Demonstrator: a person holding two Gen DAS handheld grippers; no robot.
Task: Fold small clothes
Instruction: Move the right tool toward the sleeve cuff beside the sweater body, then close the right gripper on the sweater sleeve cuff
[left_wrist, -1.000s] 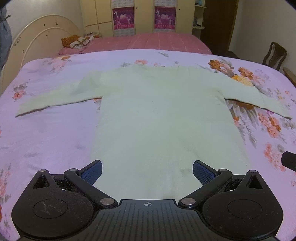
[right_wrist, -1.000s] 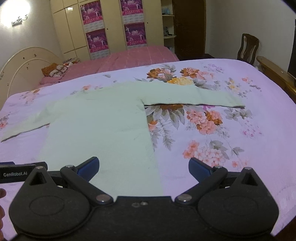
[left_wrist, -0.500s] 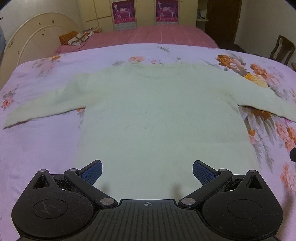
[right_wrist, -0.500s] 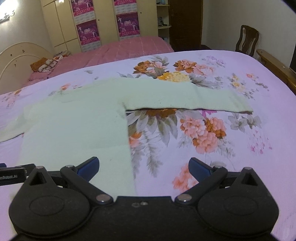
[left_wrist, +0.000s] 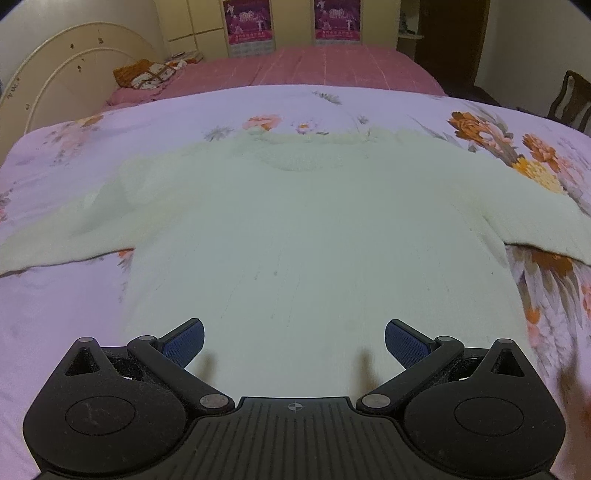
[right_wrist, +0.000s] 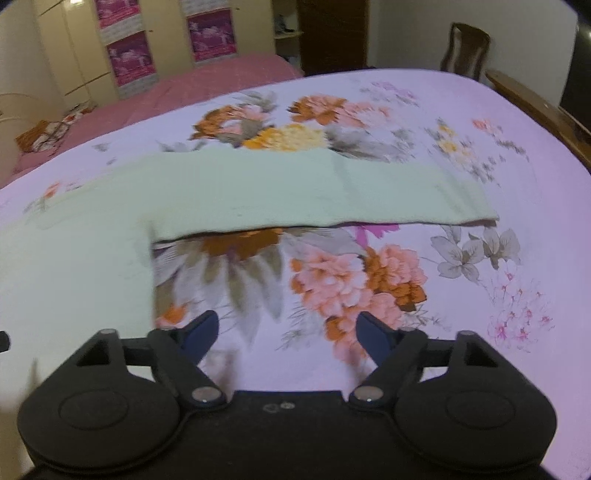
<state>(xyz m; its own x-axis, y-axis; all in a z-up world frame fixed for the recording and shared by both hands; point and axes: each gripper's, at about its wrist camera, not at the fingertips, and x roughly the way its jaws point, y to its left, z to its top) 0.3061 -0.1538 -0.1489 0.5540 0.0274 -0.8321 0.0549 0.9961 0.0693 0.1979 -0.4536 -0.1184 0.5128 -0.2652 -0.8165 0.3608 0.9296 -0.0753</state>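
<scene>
Pale green knit fills most of what we see from the left wrist: a small sweater (left_wrist: 295, 229) lies flat on the bed (left_wrist: 55, 314), which is covered by a lilac floral sheet. Its left sleeve (left_wrist: 74, 236) runs out toward the left edge of that view, its neckline (left_wrist: 299, 155) points away from us toward the far side of the bed, and its body spreads down to where we hold the left gripper (left_wrist: 294, 341). We see its jaws spread wide, both blue pads (left_wrist: 184, 341) apart over the lower part of the sweater's body, pinching nothing; whether they touch the fabric we cannot tell. Beyond the bed stand a cream headboard (left_wrist: 70, 85) at far left and a second bed with a pink cover (left_wrist: 332, 70).

Further right, from the right wrist, we see the sweater's right sleeve (right_wrist: 314, 192) lying straight across the printed flowers, its cuff (right_wrist: 472, 206) toward the right. The edge of the sweater's body shows at the left of this view. We hold the right gripper (right_wrist: 288, 334) over bare sheet just beside that edge, jaws spread and gripping nothing. A wooden chair (right_wrist: 465, 48) stands behind the bed at the right. This view is somewhat blurred.
</scene>
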